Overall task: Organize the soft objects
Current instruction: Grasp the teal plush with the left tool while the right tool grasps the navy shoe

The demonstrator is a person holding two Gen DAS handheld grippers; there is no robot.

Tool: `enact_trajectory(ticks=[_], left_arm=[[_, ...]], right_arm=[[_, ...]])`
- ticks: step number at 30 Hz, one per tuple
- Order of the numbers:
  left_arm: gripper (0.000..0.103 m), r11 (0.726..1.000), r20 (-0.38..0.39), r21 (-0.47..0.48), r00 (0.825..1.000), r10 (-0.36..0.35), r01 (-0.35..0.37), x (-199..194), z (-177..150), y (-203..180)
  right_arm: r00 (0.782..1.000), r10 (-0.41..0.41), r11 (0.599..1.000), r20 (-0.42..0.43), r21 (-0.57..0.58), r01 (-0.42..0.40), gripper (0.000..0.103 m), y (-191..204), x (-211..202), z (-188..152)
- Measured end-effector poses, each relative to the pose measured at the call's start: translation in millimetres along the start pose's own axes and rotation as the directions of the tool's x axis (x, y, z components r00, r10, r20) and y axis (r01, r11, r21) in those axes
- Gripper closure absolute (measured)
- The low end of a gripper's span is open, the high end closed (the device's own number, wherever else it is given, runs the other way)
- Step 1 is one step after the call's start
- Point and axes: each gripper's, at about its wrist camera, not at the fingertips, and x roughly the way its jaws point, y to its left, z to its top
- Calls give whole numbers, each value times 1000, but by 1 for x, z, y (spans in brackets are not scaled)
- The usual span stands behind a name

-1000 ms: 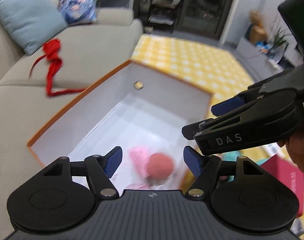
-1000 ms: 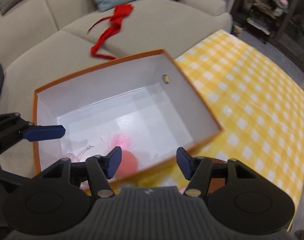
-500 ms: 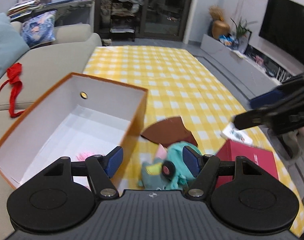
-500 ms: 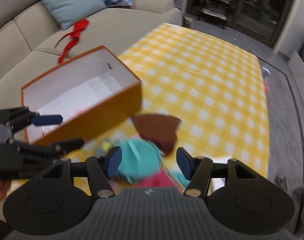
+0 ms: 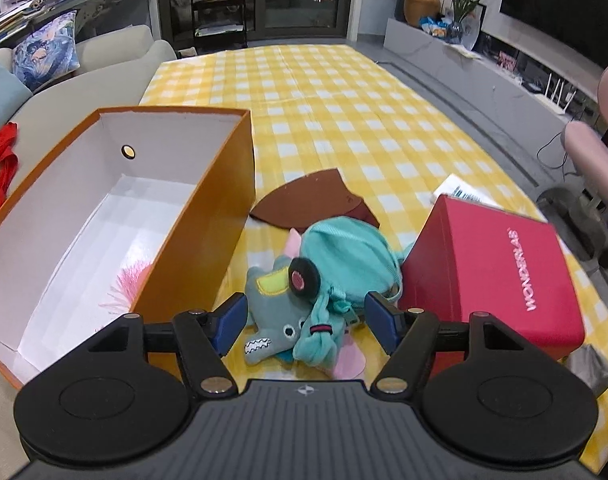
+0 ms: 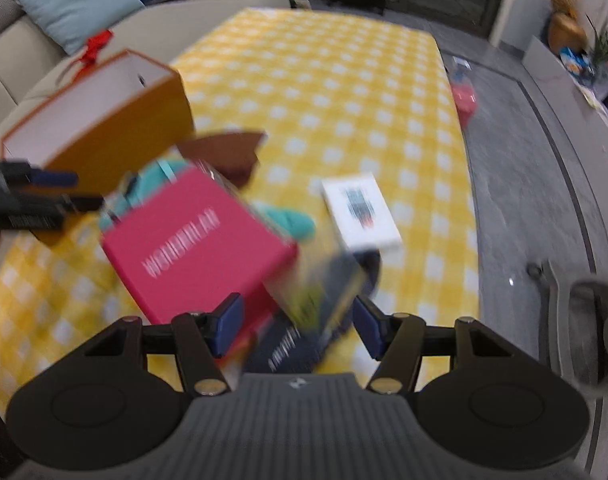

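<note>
Sofa: beige fabric sofa at 10 o'clock in the left wrist view, with a pale blue cushion and a red ribbon lying on it.
Cloth: yellow-and-white checked tablecloth spreads from centre to 12 o'clock; everything below rests on it.
Orange box: open orange cardboard box with a white inside at 9 o'clock; a pink fluffy toy lies on its floor near the front right wall.
Red box: closed red box with white lettering at 3 o'clock, just beside the plush.
Teal plush: teal soft toy with a round body sits between the two boxes, touching a grey-blue plush piece with a zigzag mouth; a brown card piece lies behind them.
White box: small white flat box at 1 o'clock in the blurred right wrist view.
Left gripper: jaws spread wide, nothing clasped — the plush lies below, between the blue pads.
Right gripper: jaws apart, gripping nothing; blurred dark items beneath — cannot identify them.
</note>
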Motion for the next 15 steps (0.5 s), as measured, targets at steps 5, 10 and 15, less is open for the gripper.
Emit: enact_trajectory(ticks=[5, 10, 15], left_arm=[[24, 1000, -23, 5, 1000, 20, -20, 8, -3, -2], [24, 1000, -40, 1, 999, 0, 0, 16, -2, -5], [24, 1000, -61, 9, 998, 16, -15, 28, -2, -6]], right_arm=[[999, -3, 997, -48, 78, 6, 43, -23, 28, -36], [997, -1, 993, -75, 117, 9, 43, -30, 50, -52], [995, 32, 996, -97, 87, -24, 43, -21, 63, -53]])
